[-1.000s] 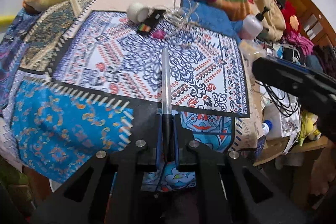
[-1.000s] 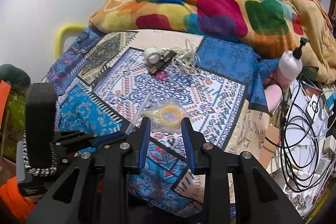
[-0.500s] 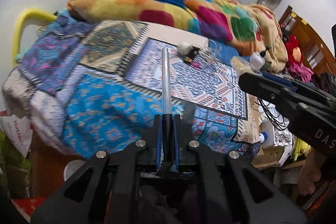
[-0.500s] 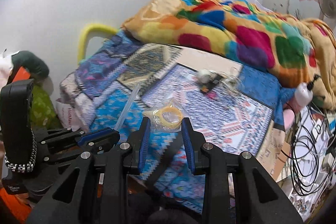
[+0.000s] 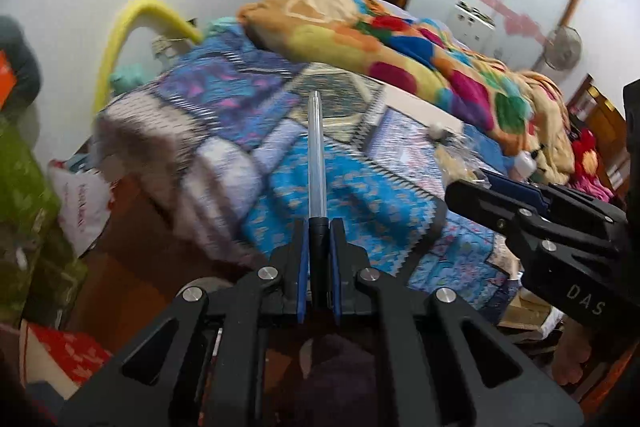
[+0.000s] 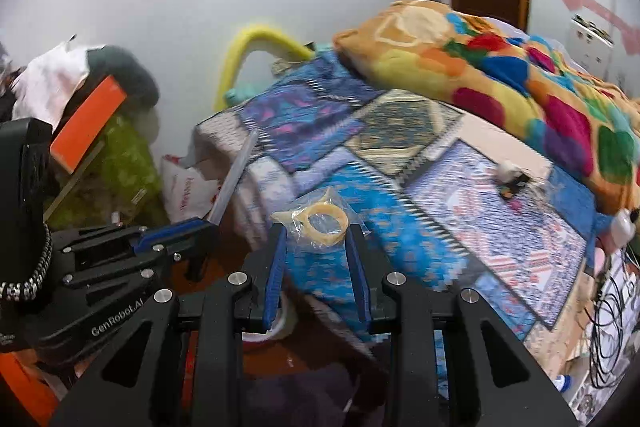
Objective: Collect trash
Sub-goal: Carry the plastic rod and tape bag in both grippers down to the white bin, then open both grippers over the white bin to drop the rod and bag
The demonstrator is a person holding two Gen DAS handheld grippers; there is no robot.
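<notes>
My left gripper [image 5: 318,227] is shut on a clear plastic pen [image 5: 315,155] by its black end; the barrel points forward over the bed's left corner. It also shows in the right wrist view [image 6: 232,183], with the left gripper [image 6: 208,223] at the left. My right gripper [image 6: 318,231] is shut on a clear plastic wrapper holding a yellow ring [image 6: 322,221], held above the bed's near edge. The right gripper also shows at the right of the left wrist view [image 5: 464,189].
A patterned bedspread [image 6: 420,195] covers the bed, with a colourful blanket [image 6: 500,67] at the back. A small white roll and cables [image 6: 510,175] lie on it. A white bag [image 5: 82,203] and green cloth [image 5: 24,211] sit on the floor at the left.
Both grippers have pulled back and swung left, away from the bed's middle toward its left corner, each still holding its item.
</notes>
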